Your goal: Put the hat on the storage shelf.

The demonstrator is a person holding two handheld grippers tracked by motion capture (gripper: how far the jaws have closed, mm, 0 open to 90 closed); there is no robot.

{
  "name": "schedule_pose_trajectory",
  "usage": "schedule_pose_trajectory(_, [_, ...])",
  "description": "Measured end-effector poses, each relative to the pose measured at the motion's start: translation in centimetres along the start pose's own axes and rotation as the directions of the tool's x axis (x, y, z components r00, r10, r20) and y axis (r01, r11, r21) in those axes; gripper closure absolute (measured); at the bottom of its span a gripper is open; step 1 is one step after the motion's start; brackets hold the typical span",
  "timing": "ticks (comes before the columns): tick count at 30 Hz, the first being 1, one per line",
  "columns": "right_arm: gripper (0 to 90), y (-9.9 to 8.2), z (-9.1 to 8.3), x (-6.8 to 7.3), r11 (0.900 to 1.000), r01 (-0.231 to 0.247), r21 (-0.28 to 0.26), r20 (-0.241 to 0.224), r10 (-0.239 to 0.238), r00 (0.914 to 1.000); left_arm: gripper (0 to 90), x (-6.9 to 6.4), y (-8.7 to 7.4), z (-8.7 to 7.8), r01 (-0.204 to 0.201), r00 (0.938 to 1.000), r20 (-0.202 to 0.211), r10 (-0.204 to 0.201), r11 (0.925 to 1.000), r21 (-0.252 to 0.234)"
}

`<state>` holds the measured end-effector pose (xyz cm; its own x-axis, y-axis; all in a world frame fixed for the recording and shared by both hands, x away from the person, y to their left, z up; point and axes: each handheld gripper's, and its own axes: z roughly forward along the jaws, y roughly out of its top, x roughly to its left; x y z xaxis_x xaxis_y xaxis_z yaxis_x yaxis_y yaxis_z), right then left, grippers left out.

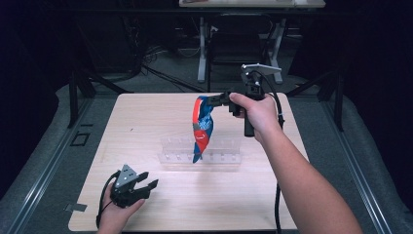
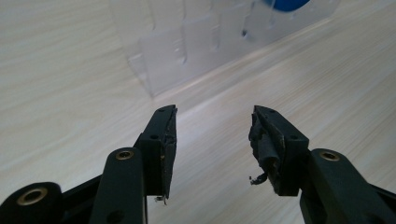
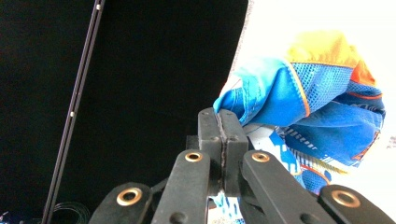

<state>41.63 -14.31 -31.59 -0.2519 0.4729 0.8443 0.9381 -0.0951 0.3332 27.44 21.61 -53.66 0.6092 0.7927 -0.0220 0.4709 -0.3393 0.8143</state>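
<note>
Holding the blue-and-red garment (image 1: pixel 202 127) pinched by its top edge in the right hand-held gripper (image 1: pixel 217 100), we hang it lengthwise, its bottom end touching the clear rack (image 1: pixel 220 156); the left hand-held gripper (image 1: pixel 144 185) rests wide and empty on the bench (image 1: pixel 146 117).

Clear plastic rack (image 1: pixel 199 156) stands mid-bench (image 1: pixel 146 117) and blocks a straight pass across the centre. Blue-and-red cloth (image 1: pixel 202 127) hangs down to the rack (lower end at its slots). Left, near and far bench strips lie open to passage.
</note>
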Motion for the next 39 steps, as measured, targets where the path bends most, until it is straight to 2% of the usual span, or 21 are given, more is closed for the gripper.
schedule_pose_trajectory(3, [90.0, 0.0, 0.3, 0.0, 1.0, 0.001, -0.004, 0.001, -0.001, 1.0, 50.9, -1.1, 1.2, 0.3, -0.029, 0.9995, 0.011, 0.03, 0.9991, -0.031])
schedule_pose_trajectory(6, [90.0, 0.0, 0.6, -0.1, 1.0, 0.001, 0.002, 0.002, -0.001, 1.0, 51.3, -1.5, 1.9, 0.4, -0.039, 0.9987, 0.03, 0.041, 0.998, -0.05])
schedule_pose_trajectory(7, [90.0, 0.0, 0.8, -0.2, 1.0, -0.001, 0.006, 0.001, 0.001, 1.0, 51.3, -2.0, 2.6, 0.6, -0.045, 0.9983, 0.033, 0.047, 0.997, -0.063])
schedule_pose_trajectory(16, [90.0, -0.1, 1.2, -0.6, 0.9999, -0.005, 0.014, 0.007, 0.005, 1.0, 52.2, -3.3, 4.9, 1.1, -0.071, 0.9954, 0.059, 0.076, 0.9941, -0.082])
schedule_pose_trajectory(24, [90.0, -0.4, 1.6, -1.4, 0.9998, -0.014, 0.011, 0.023, 0.014, 0.9996, 53.3, -3.9, 5.7, 1.4, -0.085, 0.9931, 0.074, 0.091, 0.9934, -0.077])
schedule_pose_trajectory(32, [90.0, -0.7, 2.0, -2.5, 0.9994, -0.028, 0.019, 0.026, 0.028, 0.9993, 53.7, -4.1, 5.9, 1.6, -0.083, 0.9929, 0.078, 0.089, 0.9934, -0.078])
schedule_pose_trajectory(39, [90.0, -0.8, 1.9, -2.9, 0.9994, -0.025, 0.023, 0.044, 0.024, 0.9987, 53.8, -4.4, 6.1, 1.9, -0.083, 0.9921, 0.087, 0.09, 0.9932, -0.081])
